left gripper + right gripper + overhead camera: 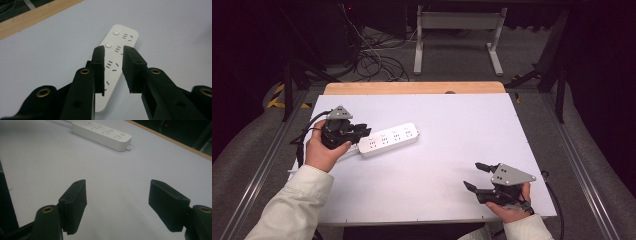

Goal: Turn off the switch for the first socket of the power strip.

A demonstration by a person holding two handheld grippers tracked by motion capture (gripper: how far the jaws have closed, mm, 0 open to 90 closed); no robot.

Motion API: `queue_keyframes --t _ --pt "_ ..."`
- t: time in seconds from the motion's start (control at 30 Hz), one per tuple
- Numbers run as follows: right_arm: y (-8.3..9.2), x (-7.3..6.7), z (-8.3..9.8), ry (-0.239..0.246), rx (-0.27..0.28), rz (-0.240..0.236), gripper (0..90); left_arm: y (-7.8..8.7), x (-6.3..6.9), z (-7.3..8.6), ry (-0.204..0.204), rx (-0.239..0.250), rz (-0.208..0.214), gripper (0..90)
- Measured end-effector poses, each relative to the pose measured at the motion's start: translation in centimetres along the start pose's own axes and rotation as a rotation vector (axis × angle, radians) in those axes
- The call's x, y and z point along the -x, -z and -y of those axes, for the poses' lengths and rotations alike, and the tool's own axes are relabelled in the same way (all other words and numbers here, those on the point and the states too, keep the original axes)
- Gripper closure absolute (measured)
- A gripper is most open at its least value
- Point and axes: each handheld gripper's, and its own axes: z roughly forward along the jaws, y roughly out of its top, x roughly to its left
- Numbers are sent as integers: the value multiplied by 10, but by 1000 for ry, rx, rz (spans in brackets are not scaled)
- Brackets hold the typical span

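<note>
The left gripper (360,132) hovers at the long white plastic power strip's (390,139) left end, jaws narrowly parted (gripping nothing); the right gripper (475,176), near-right, gapes wide

- Table (432,175): white top under both tongs, with a bare wood strip (412,88) along the edge beyond them.
- Floor (452,55): grey, past the wood strip; room dark at the far side and at both flanks.
- Cables (372,60): a black and white tangle on the floor, beyond the left tongs.
- Frame (457,35): white legs and crossbar, beyond the table's far edge.
- Rails (262,165): metal, outboard of each tongs, running along the table's sides.
- Tape (277,97): yellow-black hazard strip on the floor, outboard of the left tongs.
</note>
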Motion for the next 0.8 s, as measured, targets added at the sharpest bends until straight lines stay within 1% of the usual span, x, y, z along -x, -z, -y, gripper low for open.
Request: queue_keyframes --t 0.07,0.13,0.2,0.27,0.3,0.4,0.47,0.5,0.53,0.57,0.6,0.7,0.8 --pt "0 1 0 2 0 1 314 -4 -3 -1 8 -6 0 718" --pt "0 1 1 -3 2 0 314 -7 -5 -1 6 -17 -8 719" --pt "0 1 1 0 1 -1 314 -11 -8 -2 16 -23 -14 721" --pt "0 1 1 -1 0 -3 314 -14 -10 -3 30 -27 -6 720" --pt "0 1 1 -1 0 -3 314 -16 -11 -3 44 -27 -1 720" --pt "0 1 1 -1 1 -3 315 -21 -15 -3 70 -35 1 720" --pt "0 1 1 -1 0 -3 315 -24 -17 -2 70 -43 -8 720" --pt "0 2 1 -1 -1 -3 315 -26 -18 -2 80 -47 -10 720" --pt "0 2 1 -2 0 -4 315 -27 -19 -2 68 -53 -20 720" --pt "0 2 1 -2 -1 -5 315 -29 -19 -2 72 -57 -20 720" --pt "0 2 1 -3 -1 -6 315 -30 -20 -1 64 -62 -27 720" --pt "0 2 1 -6 1 -6 315 -34 -22 -1 59 -78 -33 720" --pt "0 2 1 -5 1 -7 315 -38 -24 0 72 -85 -32 720"
